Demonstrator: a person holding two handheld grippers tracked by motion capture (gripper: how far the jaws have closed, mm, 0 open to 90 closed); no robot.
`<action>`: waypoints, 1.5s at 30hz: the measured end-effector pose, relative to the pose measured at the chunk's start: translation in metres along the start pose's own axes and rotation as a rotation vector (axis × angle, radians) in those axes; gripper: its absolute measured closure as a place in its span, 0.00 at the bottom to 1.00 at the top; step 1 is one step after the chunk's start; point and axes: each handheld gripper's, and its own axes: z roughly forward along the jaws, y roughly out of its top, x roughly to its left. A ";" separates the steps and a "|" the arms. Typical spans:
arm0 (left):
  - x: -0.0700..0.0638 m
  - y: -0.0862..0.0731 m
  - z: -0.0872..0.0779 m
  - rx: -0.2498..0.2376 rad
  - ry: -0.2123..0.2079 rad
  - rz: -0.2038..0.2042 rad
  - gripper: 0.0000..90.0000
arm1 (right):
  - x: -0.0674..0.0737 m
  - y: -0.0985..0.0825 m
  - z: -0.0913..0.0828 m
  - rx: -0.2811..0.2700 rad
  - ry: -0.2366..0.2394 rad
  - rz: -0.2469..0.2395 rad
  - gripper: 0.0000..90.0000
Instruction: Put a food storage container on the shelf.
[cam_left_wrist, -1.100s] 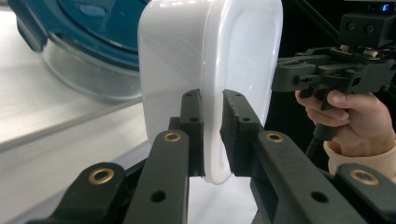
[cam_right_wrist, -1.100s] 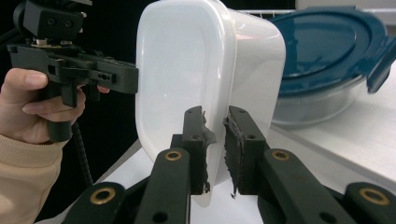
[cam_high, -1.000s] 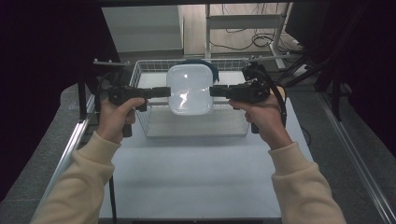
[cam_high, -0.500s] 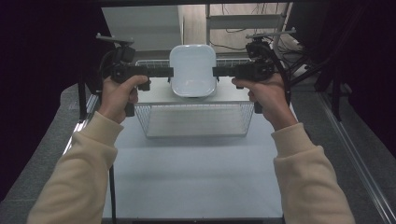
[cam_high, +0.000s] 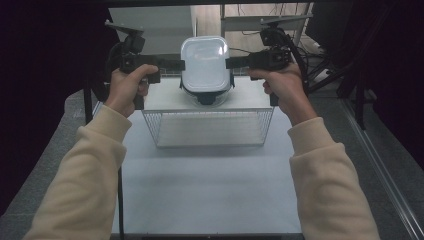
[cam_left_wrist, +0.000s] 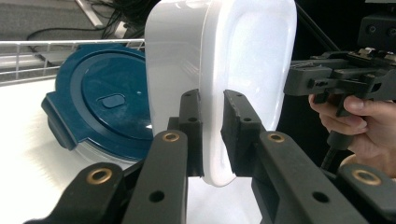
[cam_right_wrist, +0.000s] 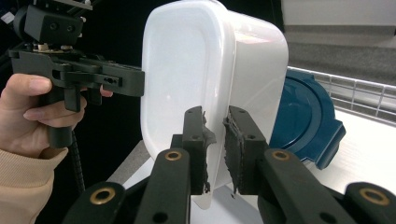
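A white plastic tub (cam_high: 206, 62) hangs in the air above the back of a wire basket (cam_high: 207, 131), held from both sides. My left gripper (cam_high: 181, 65) is shut on its left rim. My right gripper (cam_high: 227, 63) is shut on the right rim. In the left gripper view the pads (cam_left_wrist: 192, 133) pinch the thin wall of the tub (cam_left_wrist: 224, 60). In the right gripper view the jaws of that gripper (cam_right_wrist: 215, 149) clamp the opposite wall of the tub (cam_right_wrist: 187, 70), and the other gripper (cam_right_wrist: 79, 74) reaches in from the left.
A container with a dark blue lid (cam_left_wrist: 107, 107) lies in the basket under the tub, also seen as a dark lid (cam_high: 206, 96) from above. White tabletop (cam_high: 210, 185) stretches in front of the basket. Dark frames and cables stand behind.
Both grippers have raised the white tub out of the basket and carried it toward the far side. The grips have stayed the same.
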 end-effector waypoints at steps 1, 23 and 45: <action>0.000 0.000 0.000 0.000 0.000 0.000 0.88 | -0.002 0.001 0.001 0.004 0.001 0.004 0.87; 0.028 0.007 0.013 0.003 -0.019 -0.111 0.89 | -0.025 0.005 0.027 0.045 -0.022 0.101 0.84; 0.069 0.016 0.037 -0.029 -0.111 -0.305 0.80 | -0.073 0.015 0.055 0.078 0.071 0.375 0.72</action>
